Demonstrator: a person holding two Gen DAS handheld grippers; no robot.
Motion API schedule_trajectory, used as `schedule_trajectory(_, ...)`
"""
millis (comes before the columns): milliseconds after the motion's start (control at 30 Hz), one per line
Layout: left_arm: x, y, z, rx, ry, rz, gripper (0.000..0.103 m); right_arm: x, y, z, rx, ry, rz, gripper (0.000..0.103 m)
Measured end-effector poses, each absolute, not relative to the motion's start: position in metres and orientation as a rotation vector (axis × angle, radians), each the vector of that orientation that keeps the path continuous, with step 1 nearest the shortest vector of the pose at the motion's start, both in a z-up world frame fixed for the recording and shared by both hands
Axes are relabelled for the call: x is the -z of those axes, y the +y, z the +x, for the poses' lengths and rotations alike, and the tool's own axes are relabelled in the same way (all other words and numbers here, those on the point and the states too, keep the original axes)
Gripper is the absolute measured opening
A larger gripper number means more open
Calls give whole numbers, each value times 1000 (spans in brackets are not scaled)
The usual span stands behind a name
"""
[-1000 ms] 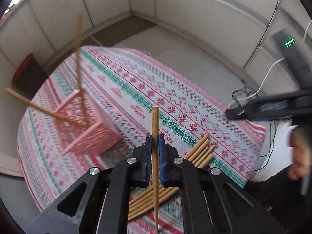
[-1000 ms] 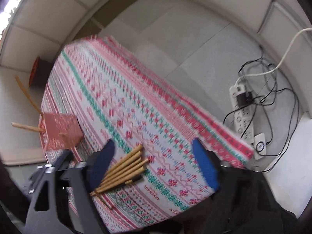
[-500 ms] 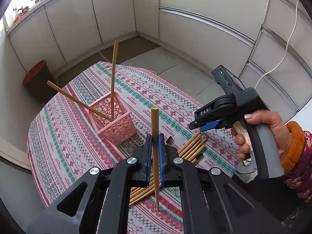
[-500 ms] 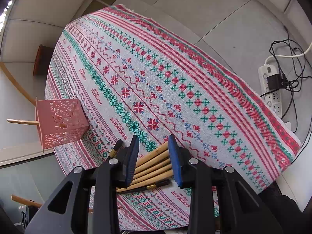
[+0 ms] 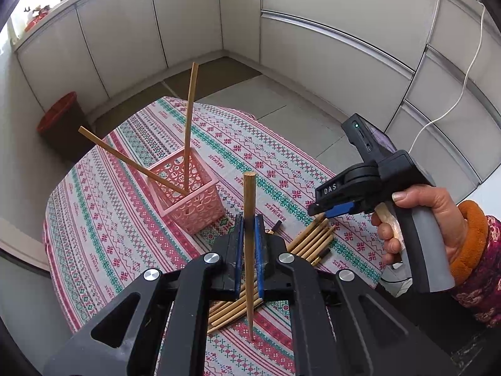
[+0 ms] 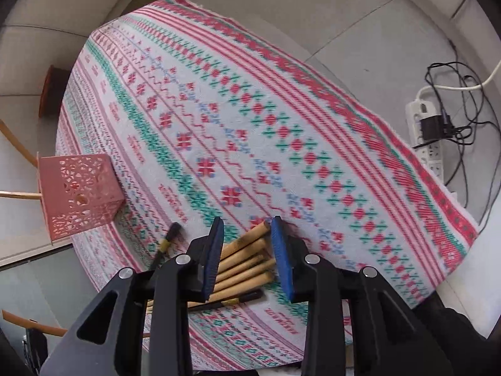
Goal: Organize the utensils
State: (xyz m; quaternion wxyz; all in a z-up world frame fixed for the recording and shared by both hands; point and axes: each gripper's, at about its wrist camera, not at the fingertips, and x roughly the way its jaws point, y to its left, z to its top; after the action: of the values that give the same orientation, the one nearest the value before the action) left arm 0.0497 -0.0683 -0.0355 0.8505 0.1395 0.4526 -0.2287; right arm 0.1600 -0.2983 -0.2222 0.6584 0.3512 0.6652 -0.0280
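Two chopsticks (image 5: 187,131) are already leaning inside the pink basket (image 5: 191,200) in the left wrist view, one nearly upright, the other slanting out to the left, and the basket is sitting on the patterned tablecloth (image 5: 125,219). Closer in, the left gripper (image 5: 249,244) is clamping a single wooden chopstick (image 5: 249,216) between its blue pads, holding it nearly upright with its blunt end up and its thin tip pointing down over the cloth. Behind it a bundle of chopsticks (image 5: 313,238) is lying flat on the cloth, and a person's hand (image 5: 416,219) is gripping the handle of the right gripper (image 5: 332,210) just above that bundle. Over to the right wrist view: the right gripper (image 6: 247,250) is standing half open, its jaws having just been closing, and the chopstick ends (image 6: 247,260) are lying between the pads, though whether the pads are pressing on them is hard to tell. One dark-tipped chopstick (image 6: 167,242) is lying apart to the left, and the basket (image 6: 78,197) is sitting well off near the cloth's left edge. A power strip (image 6: 429,134) is lying on the floor.
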Motion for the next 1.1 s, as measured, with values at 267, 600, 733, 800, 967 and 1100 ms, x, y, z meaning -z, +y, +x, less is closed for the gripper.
schedule_trajectory(267, 34, -60, 51, 458, 954, 277, 6, 217, -277, 184, 56, 1446, 733, 36)
schedule_trajectory(600, 26, -49, 44, 446, 942, 257, 6, 214, -273, 163, 155, 1426, 858, 40)
schedule_trajectory(733, 24, -42, 42, 441, 936, 241, 6, 202, -270, 157, 129, 1413, 859, 40)
schedule_trajectory(800, 23, -38, 42, 439, 935, 232, 6, 201, -263, 157, 109, 1434, 858, 40)
schedule_trajectory(967, 20, -34, 43, 438, 928, 216, 7, 222, -264, 143, 152, 1495, 878, 40)
schedule_trajectory(1100, 19, -34, 44, 441, 924, 214, 7, 221, -253, 138, 152, 1512, 845, 40)
